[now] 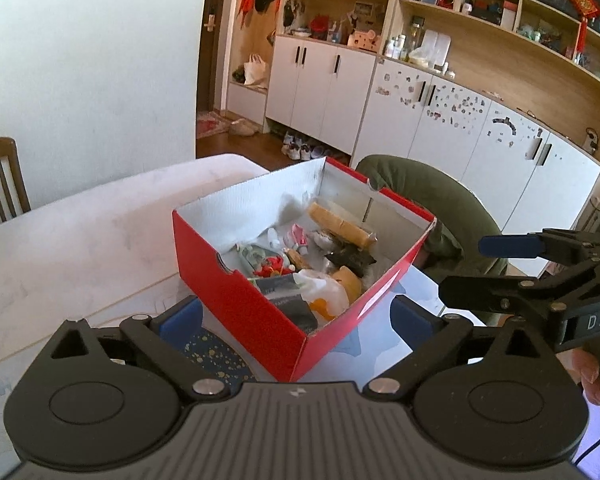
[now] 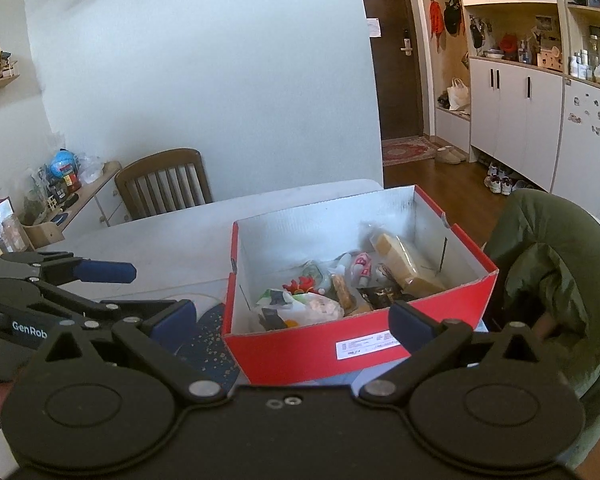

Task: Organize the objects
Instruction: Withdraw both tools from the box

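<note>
A red cardboard box (image 1: 236,292) (image 2: 300,348) with white inner walls stands open on the table. Inside lie a wrapped tan loaf (image 1: 340,224) (image 2: 404,260), a white plastic bag (image 1: 324,292), a small red toy (image 1: 270,270) and other small packets. My left gripper (image 1: 296,316) is open just short of the box's near corner, blue pads wide apart, nothing between them. My right gripper (image 2: 294,320) is open before the box's labelled side, nothing in it. Each gripper also shows in the other's view: the right gripper (image 1: 496,268) beside the box, the left gripper (image 2: 116,288) to its left.
The box rests on a white table (image 1: 80,240) over a dark blue speckled mat (image 1: 216,352). A green jacket (image 1: 440,200) hangs over a chair to the box's right. A wooden chair (image 2: 164,180) stands behind the table. White cabinets (image 1: 324,80) and shelves line the far wall.
</note>
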Demonstrator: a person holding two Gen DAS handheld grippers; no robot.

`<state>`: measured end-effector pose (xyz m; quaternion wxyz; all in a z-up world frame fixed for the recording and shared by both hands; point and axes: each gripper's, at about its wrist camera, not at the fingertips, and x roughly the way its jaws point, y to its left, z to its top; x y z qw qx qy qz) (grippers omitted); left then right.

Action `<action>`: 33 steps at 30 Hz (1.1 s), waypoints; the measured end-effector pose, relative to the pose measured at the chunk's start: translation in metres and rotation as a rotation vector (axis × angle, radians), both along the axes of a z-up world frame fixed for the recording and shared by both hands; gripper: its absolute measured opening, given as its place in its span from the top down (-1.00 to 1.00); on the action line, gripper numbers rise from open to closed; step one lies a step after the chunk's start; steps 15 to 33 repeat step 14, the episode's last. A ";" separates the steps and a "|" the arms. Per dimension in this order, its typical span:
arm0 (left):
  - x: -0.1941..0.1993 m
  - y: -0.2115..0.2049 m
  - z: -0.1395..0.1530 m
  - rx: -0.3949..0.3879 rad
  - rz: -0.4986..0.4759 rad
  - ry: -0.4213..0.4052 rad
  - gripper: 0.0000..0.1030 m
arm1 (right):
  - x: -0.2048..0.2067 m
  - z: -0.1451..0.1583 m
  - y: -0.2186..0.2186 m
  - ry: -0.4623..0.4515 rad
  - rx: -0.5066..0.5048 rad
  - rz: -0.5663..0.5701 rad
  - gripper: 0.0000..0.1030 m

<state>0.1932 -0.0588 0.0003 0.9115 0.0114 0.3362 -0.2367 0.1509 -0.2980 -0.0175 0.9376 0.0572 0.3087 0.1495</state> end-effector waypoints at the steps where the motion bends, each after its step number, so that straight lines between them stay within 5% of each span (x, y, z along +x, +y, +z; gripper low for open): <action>1: -0.001 0.000 0.001 0.000 -0.003 -0.007 -0.95 | -0.001 -0.001 0.000 0.000 0.001 -0.002 -0.99; 33: -0.009 -0.001 0.005 0.043 0.013 -0.058 -0.95 | -0.007 -0.004 -0.006 0.018 0.027 -0.032 -0.99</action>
